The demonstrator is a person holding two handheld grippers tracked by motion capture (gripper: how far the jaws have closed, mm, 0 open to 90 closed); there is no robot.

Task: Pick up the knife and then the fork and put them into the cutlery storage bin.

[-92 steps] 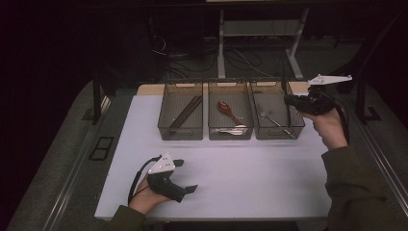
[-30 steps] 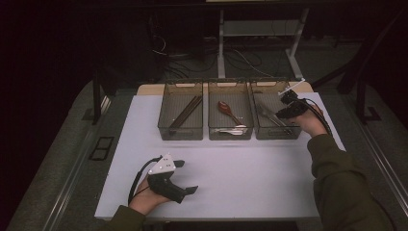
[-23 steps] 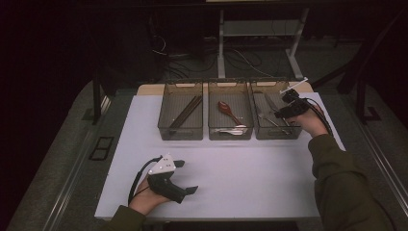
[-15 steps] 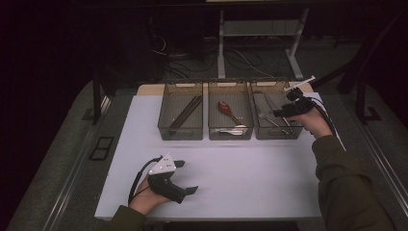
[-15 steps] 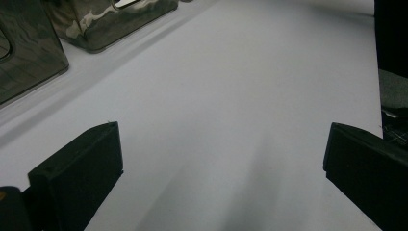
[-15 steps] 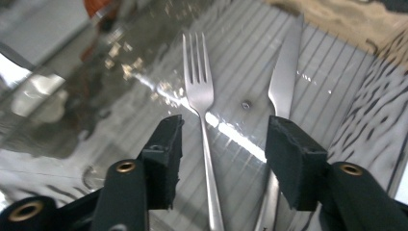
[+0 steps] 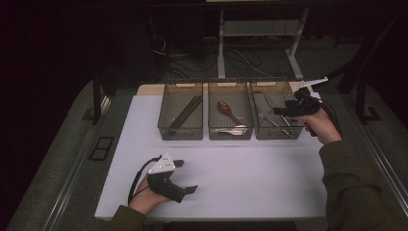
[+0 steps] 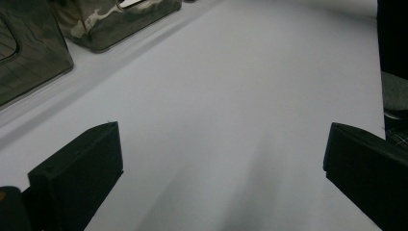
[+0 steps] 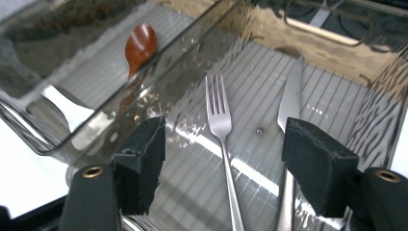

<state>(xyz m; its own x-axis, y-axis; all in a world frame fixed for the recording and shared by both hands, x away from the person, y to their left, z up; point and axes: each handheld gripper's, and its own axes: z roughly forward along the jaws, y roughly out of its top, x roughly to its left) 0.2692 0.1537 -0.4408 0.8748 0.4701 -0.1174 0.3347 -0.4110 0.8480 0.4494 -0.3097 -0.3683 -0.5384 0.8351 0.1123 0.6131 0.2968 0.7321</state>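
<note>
Your right hand-held gripper (image 9: 223,168) has just been opening, nothing between its jaws, above the fork (image 9: 222,144) beside the knife (image 9: 288,144) in the right-hand bin (image 7: 276,132); release looks done, so next withdraw clear; left hand-held gripper (image 7: 185,177) rests open on the counter (image 7: 250,168).

Overall light: the high view is dim; the room beyond the desk (image 7: 226,187) is lost in near black.
Brightest area: the pale desk top is lit from above and reads evenly, without hard glare.
Shadows: soft shadow is cast toward the desk's near edge in the left gripper view; faint shadow is seen under the bins (image 7: 230,118).
Glare: bright streaks and mottled reflections are carried on the clear bin walls (image 9: 202,72) in the right gripper view.
Focus: the fork (image 9: 220,130) is rendered sharply; black foreground parts are slightly soft.
Blur: no motion smear is seen.
</note>
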